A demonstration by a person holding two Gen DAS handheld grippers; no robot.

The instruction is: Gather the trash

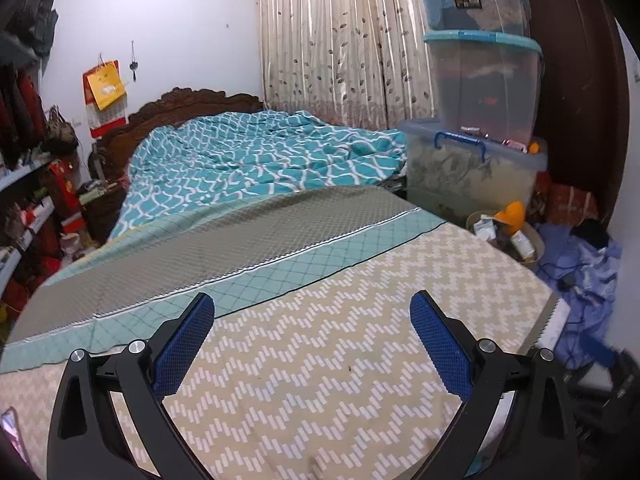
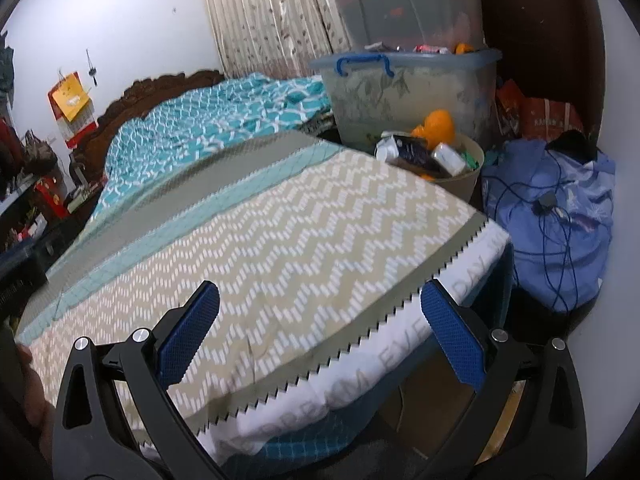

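Observation:
A beige round bin (image 2: 460, 184) stands on the floor at the bed's far right corner, filled with cartons, wrappers and an orange item (image 2: 438, 124). It also shows in the left wrist view (image 1: 536, 248). My left gripper (image 1: 312, 312) is open and empty above the zigzag bedspread (image 1: 320, 360). My right gripper (image 2: 320, 300) is open and empty over the bed's right front corner. No loose trash shows on the bed.
A crumpled teal duvet (image 1: 256, 156) lies at the head of the bed. Stacked plastic storage boxes (image 1: 480, 80) stand right of the bed. A blue cloth bundle with a cable (image 2: 552, 208) lies on the floor. Cluttered shelves (image 1: 24, 200) line the left.

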